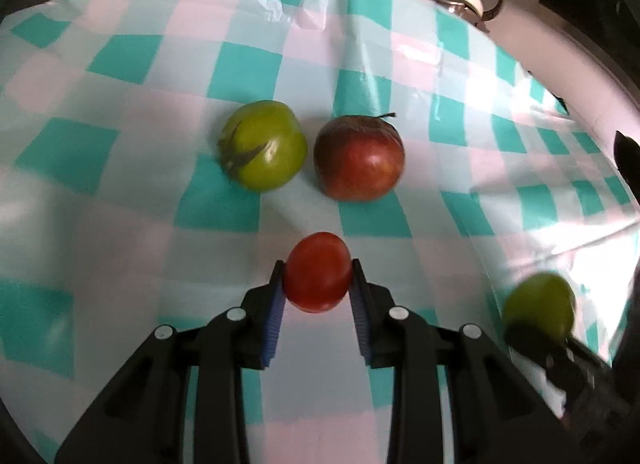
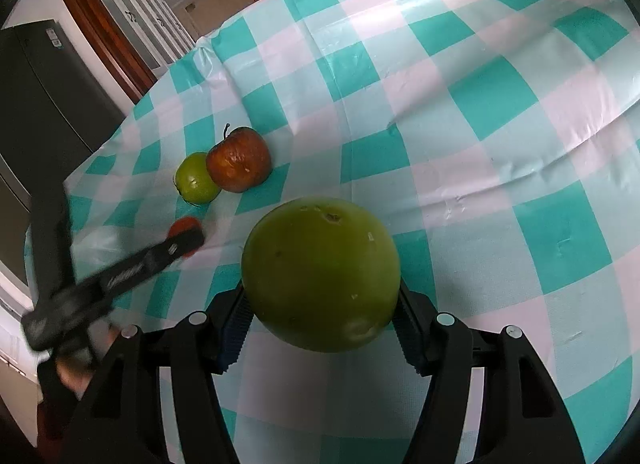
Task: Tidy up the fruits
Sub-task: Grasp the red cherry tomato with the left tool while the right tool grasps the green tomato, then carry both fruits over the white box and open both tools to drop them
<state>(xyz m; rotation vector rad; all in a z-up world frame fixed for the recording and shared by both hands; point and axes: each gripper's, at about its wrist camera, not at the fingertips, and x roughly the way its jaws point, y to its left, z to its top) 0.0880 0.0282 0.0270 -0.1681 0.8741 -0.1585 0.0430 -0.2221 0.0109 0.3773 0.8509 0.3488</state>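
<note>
On the table under a teal-and-pink checked plastic cloth (image 2: 500, 112): large round green apple (image 2: 320, 276) clamped between right gripper (image 2: 320, 318) jaws, small red tomato (image 1: 318, 272) pinched between left gripper (image 1: 318, 288) jaws, both apparently lifted. Ahead, green tomato (image 1: 262, 144) beside wrinkled red apple (image 1: 359, 156). Step judged as carrying; next, probably setting each beside its like.

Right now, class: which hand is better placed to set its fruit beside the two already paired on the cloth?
Probably left. Its tongs grip the small red tomato just short of the green tomato and red apple; the right tongs' green apple sits farther off.
</note>
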